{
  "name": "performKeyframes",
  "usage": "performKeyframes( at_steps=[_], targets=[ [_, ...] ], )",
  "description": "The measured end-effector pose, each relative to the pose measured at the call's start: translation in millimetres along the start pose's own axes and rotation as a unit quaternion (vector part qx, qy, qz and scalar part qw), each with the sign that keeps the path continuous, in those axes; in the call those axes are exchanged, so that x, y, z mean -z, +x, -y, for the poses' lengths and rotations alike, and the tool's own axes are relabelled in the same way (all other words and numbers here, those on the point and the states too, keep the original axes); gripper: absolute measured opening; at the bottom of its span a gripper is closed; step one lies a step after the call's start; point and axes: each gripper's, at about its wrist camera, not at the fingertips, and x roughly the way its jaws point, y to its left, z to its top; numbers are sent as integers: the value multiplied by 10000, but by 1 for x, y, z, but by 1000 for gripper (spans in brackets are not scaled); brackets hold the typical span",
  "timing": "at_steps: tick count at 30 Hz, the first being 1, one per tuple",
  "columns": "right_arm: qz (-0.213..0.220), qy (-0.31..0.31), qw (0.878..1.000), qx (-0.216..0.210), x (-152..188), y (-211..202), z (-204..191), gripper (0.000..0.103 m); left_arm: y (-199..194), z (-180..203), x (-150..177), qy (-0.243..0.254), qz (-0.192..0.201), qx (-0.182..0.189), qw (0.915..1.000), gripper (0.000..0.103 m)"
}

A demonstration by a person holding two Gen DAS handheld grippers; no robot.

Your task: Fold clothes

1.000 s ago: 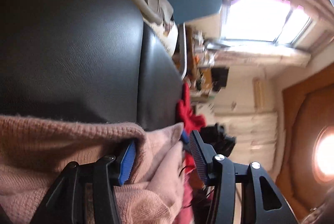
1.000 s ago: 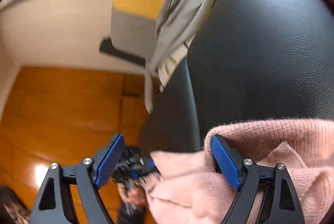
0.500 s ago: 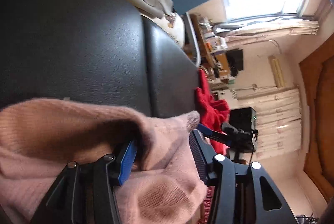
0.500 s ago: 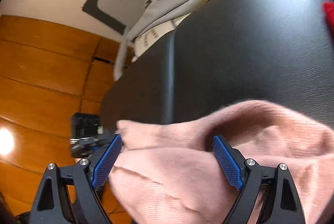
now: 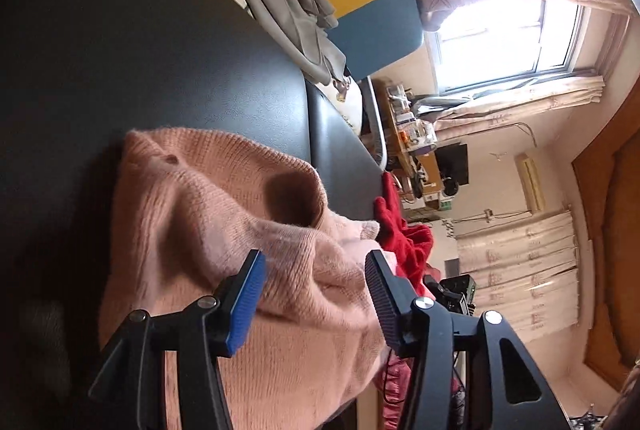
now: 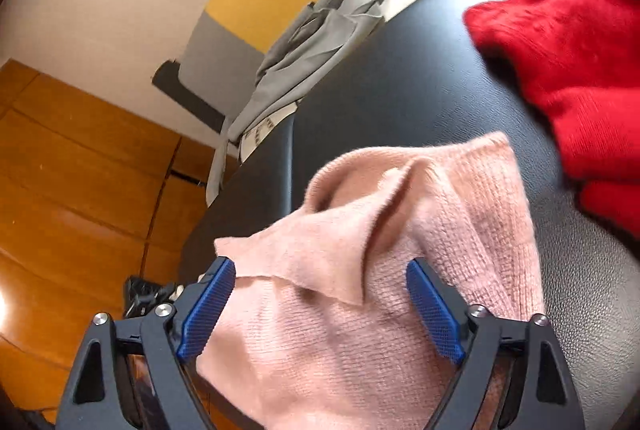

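The pink knitted sweater (image 5: pixel 224 230) lies heaped on the black padded bench (image 5: pixel 140 49), near the edge where the bench surface ends and the room opens behind; part of it hangs toward the cameras, below both tools; a bench seam (image 6: pixel 286 165) runs just beyond its far folds.

Left gripper (image 5: pixel 316 290): fingers spread wide, the knit bulging up between them without being nipped; right gripper (image 6: pixel 320 306): fingers likewise spread, with a loose flap of the sweater lying across the gap; neither pad is seen pressing cloth. Judgement: both tools straddle the near portion of the garment, one toward each side, which suits either taking hold of two points for a fold or having let go after laying one over; the views do not settle which.

Condition of the sweater: soft, fuzzy ribbed knit, pale dusty pink; rumpled, with a deep hollow (image 5: pixel 292 197) in the upper layer and a turned-over edge (image 6: pixel 304 270) showing a thinner hem; layers overlap unevenly, so it does not present as a neat, flat fold; it is likely to sag and slip if lifted by one layer only.

A red knitted garment (image 6: pixel 560 49) lies just beside it toward the bench's far edge; a grey garment (image 6: pixel 304 53) is draped at the bench's far end.
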Motion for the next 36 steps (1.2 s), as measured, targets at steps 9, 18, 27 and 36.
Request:
performKeyframes(
  at_steps=[9, 18, 27, 36],
  targets=[
    [-244, -669, 9952, 671, 3, 37, -19, 18, 18, 39, -14, 499, -472, -326, 9971, 60],
    [-447, -817, 9938, 606, 11, 41, -8, 18, 51, 89, -6, 3818, -1061, -2052, 8949, 60],
    [-600, -509, 9964, 327, 9, 41, 8, 19, 77, 51, -29, 2838, -1802, -1455, 9305, 42],
    [-220, -883, 9949, 432, 3, 29, -24, 5, 28, 68, -15, 2760, -220, -997, 9557, 4]
  ],
)
